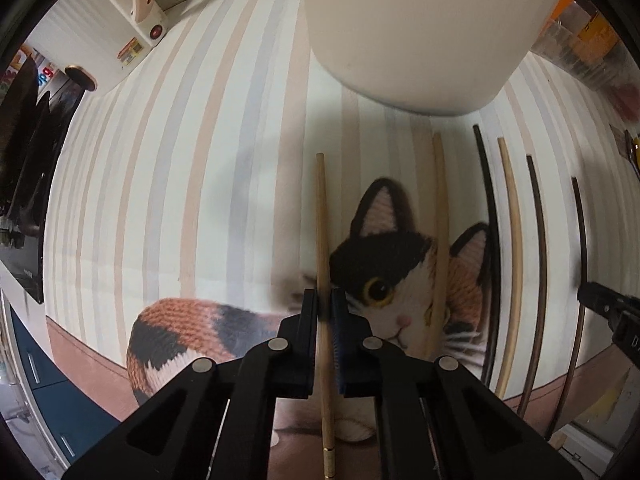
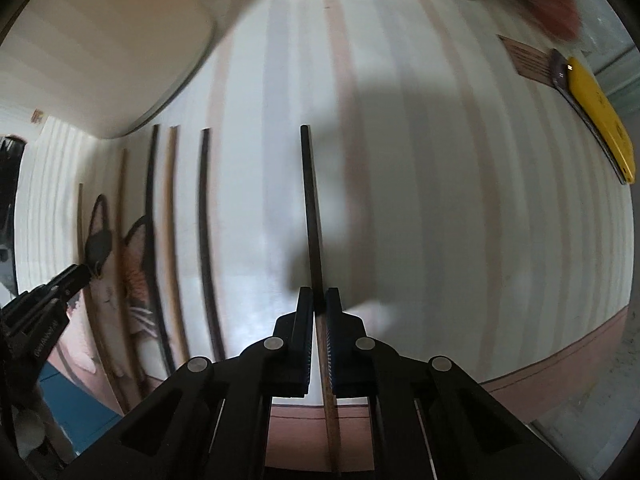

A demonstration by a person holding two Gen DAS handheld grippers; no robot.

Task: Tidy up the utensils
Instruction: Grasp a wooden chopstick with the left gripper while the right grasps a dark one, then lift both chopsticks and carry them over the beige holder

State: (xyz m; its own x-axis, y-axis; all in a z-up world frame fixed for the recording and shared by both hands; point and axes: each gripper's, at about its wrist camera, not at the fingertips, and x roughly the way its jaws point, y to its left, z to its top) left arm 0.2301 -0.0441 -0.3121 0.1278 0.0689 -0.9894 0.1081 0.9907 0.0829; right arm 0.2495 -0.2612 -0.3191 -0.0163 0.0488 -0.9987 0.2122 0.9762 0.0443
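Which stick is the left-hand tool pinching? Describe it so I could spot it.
Find the cat picture on the striped mat. Just left of its face lies a light chopstick, apart from the row, the only one clamped by the left gripper.

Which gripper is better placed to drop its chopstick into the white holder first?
Left, probably: left gripper, shut on the light chopstick, has the white holder directly ahead; right gripper, on the dark chopstick, sits further off.
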